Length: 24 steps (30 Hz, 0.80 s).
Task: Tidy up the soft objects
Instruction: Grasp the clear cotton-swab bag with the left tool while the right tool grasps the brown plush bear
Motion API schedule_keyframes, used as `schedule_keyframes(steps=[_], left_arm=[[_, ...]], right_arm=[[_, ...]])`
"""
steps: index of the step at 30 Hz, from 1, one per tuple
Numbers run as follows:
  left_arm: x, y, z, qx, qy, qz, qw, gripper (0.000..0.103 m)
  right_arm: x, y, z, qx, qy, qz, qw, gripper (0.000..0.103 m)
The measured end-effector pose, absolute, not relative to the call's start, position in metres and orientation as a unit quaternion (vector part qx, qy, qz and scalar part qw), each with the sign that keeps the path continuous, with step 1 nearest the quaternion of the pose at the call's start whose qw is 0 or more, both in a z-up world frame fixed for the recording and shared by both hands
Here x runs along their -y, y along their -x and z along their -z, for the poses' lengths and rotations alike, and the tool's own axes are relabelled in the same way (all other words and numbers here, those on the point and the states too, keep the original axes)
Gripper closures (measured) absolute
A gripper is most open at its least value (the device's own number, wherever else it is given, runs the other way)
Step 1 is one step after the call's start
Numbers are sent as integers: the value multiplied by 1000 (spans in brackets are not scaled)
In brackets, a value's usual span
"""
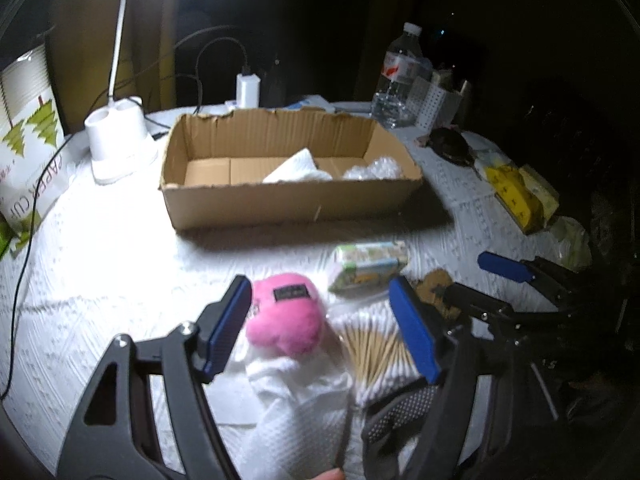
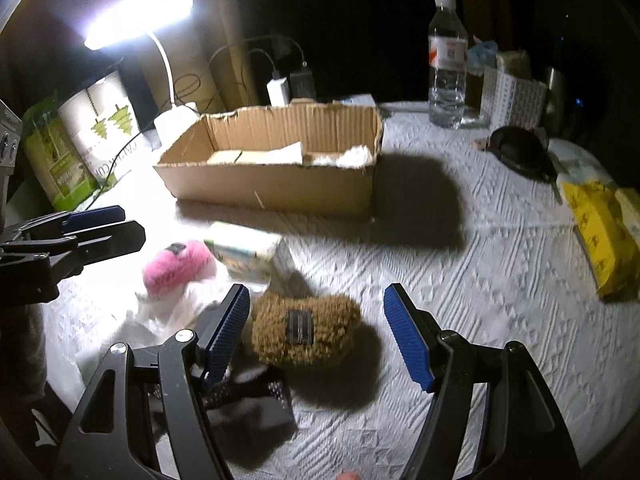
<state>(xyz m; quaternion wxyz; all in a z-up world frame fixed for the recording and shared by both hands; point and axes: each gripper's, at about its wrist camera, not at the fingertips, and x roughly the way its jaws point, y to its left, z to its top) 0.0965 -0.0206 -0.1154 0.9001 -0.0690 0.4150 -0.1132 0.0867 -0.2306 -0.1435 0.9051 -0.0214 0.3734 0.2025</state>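
A pink plush toy (image 1: 284, 314) lies on white cloth between the open fingers of my left gripper (image 1: 320, 328), close to the left finger. It also shows in the right wrist view (image 2: 176, 266). A brown plush toy (image 2: 306, 330) lies between the open fingers of my right gripper (image 2: 320, 334); only a bit of it (image 1: 434, 286) shows in the left wrist view. A tissue pack (image 1: 368, 264) lies beyond both toys. An open cardboard box (image 1: 288, 200) holds a white cloth (image 1: 298, 168) and bubble wrap (image 1: 374, 170).
A white desk lamp base (image 1: 118, 136) stands left of the box, a paper-cup bag (image 1: 28, 160) at far left. A water bottle (image 1: 398, 80), white basket (image 1: 434, 104), black object (image 1: 450, 146) and yellow packs (image 1: 520, 196) are at the right. Toothpicks (image 1: 376, 354) lie near me.
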Motion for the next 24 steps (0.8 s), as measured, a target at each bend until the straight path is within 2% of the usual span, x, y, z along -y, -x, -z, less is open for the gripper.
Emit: schedule_keyframes(steps=[16, 18, 20, 24], left_arm=[[44, -85, 128, -441, 54, 103, 890, 30], [51, -84, 127, -442, 48, 107, 889, 30], [59, -84, 127, -446, 42, 110, 887, 30], [75, -85, 130, -454, 31, 121, 882, 30]], right_arm=[[224, -97, 182, -412, 2, -234, 880, 30], [226, -96, 184, -409, 1, -239, 881, 34], [229, -96, 182, -404, -4, -248, 881, 46], [237, -94, 179, -394, 0, -247, 885, 51]])
